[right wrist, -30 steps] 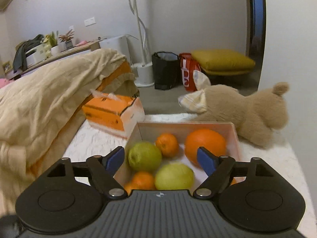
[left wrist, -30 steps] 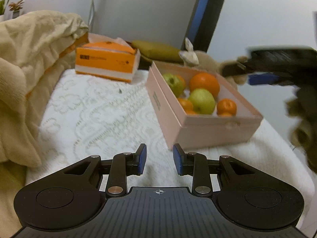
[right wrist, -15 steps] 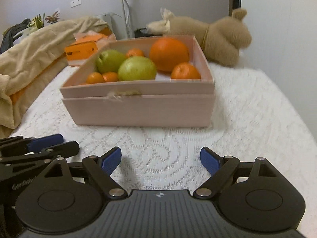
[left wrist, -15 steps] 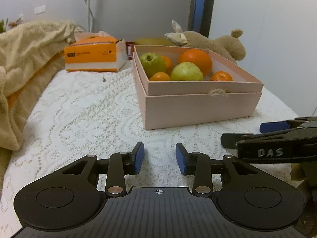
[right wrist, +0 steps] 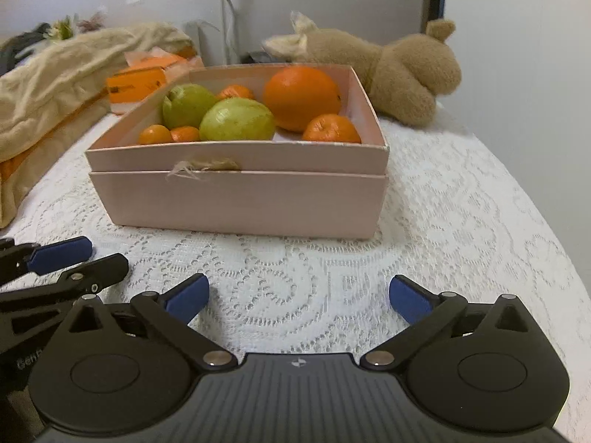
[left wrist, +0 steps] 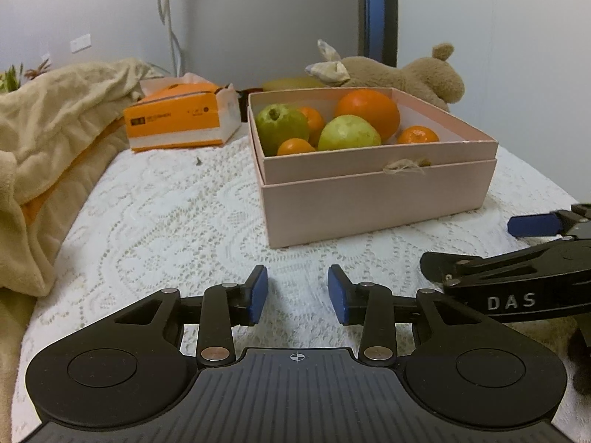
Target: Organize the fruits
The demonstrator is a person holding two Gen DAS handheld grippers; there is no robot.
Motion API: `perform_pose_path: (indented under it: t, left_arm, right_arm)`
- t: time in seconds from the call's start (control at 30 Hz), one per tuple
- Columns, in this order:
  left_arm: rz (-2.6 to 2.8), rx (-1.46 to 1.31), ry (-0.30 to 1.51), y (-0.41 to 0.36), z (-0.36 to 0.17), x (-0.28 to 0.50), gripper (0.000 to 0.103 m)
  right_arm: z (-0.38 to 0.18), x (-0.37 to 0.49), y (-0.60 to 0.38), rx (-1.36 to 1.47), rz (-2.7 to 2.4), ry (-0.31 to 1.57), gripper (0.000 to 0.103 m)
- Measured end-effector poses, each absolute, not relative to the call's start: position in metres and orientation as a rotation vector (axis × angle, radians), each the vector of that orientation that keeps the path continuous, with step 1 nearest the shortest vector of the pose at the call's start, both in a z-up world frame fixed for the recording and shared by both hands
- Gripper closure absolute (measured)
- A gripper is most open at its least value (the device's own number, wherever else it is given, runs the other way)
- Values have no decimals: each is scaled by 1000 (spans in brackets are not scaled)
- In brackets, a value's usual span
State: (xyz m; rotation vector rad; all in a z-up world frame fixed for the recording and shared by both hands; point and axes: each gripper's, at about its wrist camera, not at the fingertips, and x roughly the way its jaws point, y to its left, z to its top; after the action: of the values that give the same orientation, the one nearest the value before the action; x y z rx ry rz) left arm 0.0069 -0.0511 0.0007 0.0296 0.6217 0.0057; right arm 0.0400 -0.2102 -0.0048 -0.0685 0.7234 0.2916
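Observation:
A pink box (left wrist: 376, 195) (right wrist: 240, 203) stands on the white lace cloth. It holds a big orange (left wrist: 367, 112) (right wrist: 301, 98), two green pears (left wrist: 282, 127) (right wrist: 238, 120) and several small tangerines (left wrist: 417, 134) (right wrist: 330, 129). My left gripper (left wrist: 297, 293) is open and empty, low over the cloth in front of the box. My right gripper (right wrist: 297, 293) is wide open and empty, beside the left one, which shows at the left edge of the right wrist view (right wrist: 55, 254).
An orange tissue box (left wrist: 177, 122) sits behind the pink box to the left. A beige blanket (left wrist: 48, 136) lies along the left. A brown plush toy (left wrist: 406, 74) (right wrist: 402, 74) lies behind the box by the wall.
Both grippers have drawn back from above the box and come down low over the cloth in front of it. Both stayed open and empty.

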Motion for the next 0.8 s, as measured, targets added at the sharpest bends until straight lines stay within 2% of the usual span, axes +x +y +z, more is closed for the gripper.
perform_pose_path:
  t: [0.8]
  left_arm:
    - [-2,4,623,-48,0,7,62]
  right_arm:
    - [-6,37,-213,-47,267,714,0]
